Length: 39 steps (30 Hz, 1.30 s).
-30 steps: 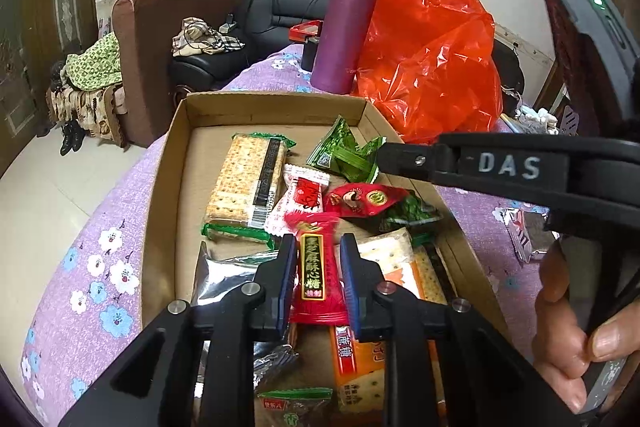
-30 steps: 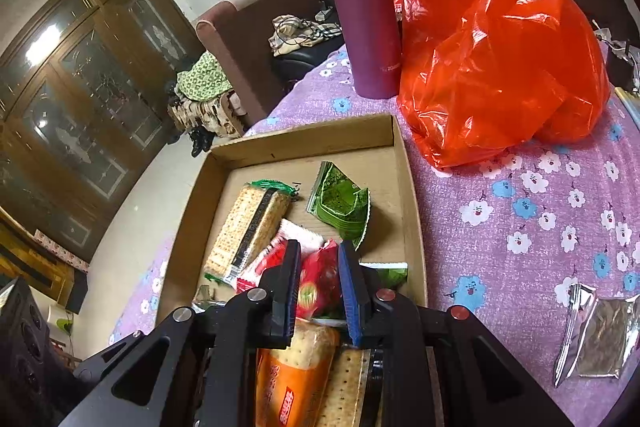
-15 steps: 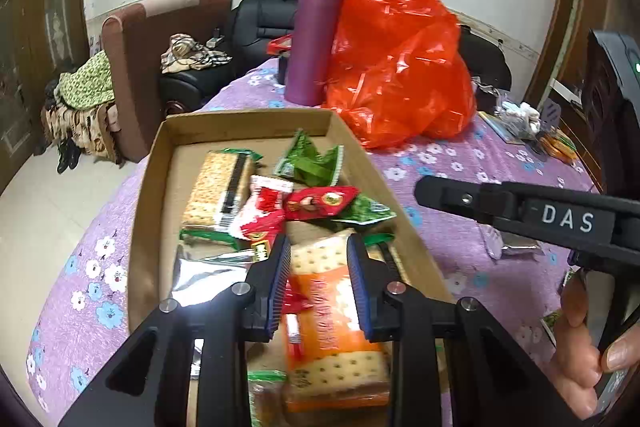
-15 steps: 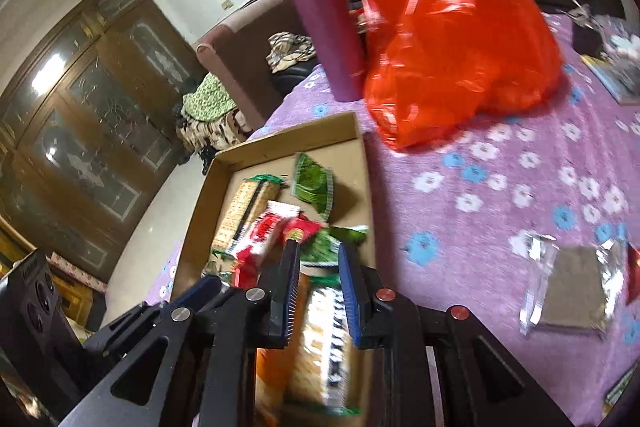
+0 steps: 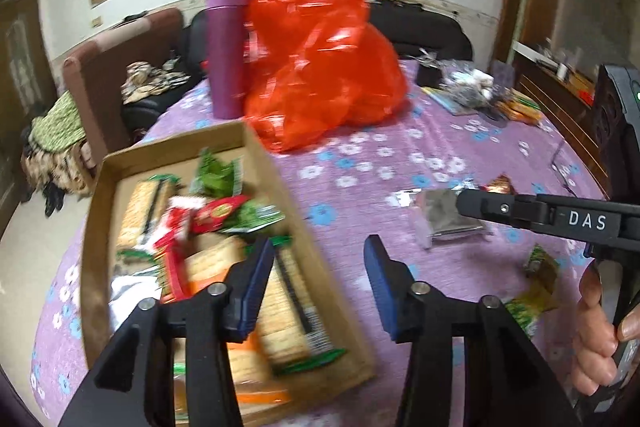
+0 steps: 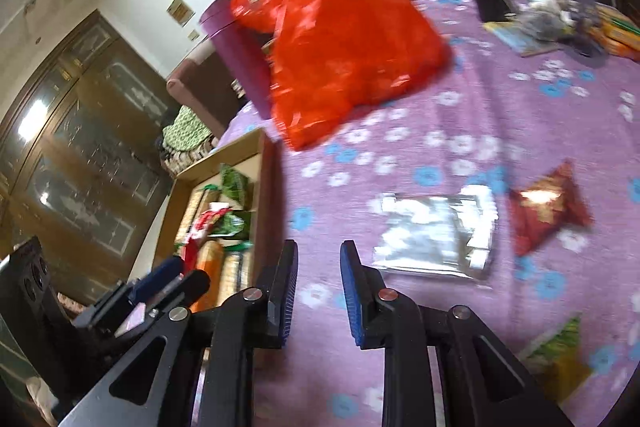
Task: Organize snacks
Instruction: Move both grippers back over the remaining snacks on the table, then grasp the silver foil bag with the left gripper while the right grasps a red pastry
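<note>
left tongs wide open, empty; right tongs part open, empty, both swinging off the box toward loose snacks on the worktop.
next: square right tongs over the silver packet mid-worktop, grip one edge. half a second ago both sat narrower over the box; the left has since spread.

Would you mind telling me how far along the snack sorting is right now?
Mostly done: the cardboard box already holds many packets. Nothing is in hand; the left gripper and right gripper are both open. Left on the tablecloth: the silver foil packet, red packet and green-yellow packet.
</note>
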Each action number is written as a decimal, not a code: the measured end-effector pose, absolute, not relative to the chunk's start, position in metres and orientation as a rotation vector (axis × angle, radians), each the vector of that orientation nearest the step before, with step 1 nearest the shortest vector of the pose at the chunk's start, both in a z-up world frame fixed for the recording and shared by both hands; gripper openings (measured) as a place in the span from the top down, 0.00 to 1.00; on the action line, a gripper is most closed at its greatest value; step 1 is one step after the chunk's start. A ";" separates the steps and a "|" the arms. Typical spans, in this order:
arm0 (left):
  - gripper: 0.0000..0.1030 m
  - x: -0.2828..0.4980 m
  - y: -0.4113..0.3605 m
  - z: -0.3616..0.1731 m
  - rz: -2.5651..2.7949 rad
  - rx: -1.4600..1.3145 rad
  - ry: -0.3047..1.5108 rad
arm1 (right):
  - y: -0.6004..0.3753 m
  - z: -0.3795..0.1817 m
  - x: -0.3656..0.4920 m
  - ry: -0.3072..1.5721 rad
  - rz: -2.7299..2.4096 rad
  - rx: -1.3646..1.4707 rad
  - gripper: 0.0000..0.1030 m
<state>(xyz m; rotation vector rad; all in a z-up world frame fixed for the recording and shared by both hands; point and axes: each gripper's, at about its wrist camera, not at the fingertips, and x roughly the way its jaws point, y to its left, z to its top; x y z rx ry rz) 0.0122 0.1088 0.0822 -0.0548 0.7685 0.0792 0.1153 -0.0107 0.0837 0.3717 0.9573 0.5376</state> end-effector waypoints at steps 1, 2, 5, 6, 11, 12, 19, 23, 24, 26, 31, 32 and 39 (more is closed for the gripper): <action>0.54 0.019 0.100 0.084 0.058 -0.045 0.776 | -0.024 0.082 0.114 0.957 0.522 0.385 0.75; 0.54 0.024 0.093 0.085 0.043 -0.039 0.780 | -0.035 0.082 0.113 0.956 0.506 0.396 0.74; 0.55 0.047 0.073 0.085 -0.008 -0.027 0.797 | -0.073 0.078 0.111 0.936 0.443 0.443 0.73; 0.55 0.059 0.065 0.084 -0.032 -0.035 0.807 | -0.085 0.076 0.111 0.929 0.430 0.466 0.71; 0.53 0.119 0.040 0.066 -0.099 -0.075 0.884 | -0.131 0.061 0.119 0.903 0.392 0.573 0.67; 0.53 0.129 0.038 0.061 -0.111 -0.089 0.909 | -0.136 0.061 0.120 0.890 0.381 0.574 0.66; 0.51 0.173 0.037 0.021 -0.151 -0.197 1.052 | -0.159 0.055 0.125 0.906 0.325 0.633 0.63; 0.47 0.163 0.034 0.018 -0.235 -0.223 1.097 | -0.165 0.055 0.124 0.901 0.326 0.651 0.63; 0.45 0.159 0.032 0.019 -0.252 -0.222 1.109 | -0.165 0.055 0.124 0.900 0.327 0.652 0.63; 0.40 0.144 0.027 0.020 -0.275 -0.203 1.119 | -0.166 0.054 0.123 0.900 0.329 0.655 0.63; 0.31 0.114 0.012 0.018 -0.293 -0.160 1.097 | -0.163 0.057 0.121 0.892 0.336 0.643 0.63; 0.31 0.115 0.010 0.018 -0.275 -0.166 1.090 | -0.162 0.058 0.120 0.888 0.337 0.636 0.63; 0.21 0.123 -0.015 0.011 -0.183 -0.092 1.074 | -0.159 0.063 0.118 0.867 0.325 0.598 0.61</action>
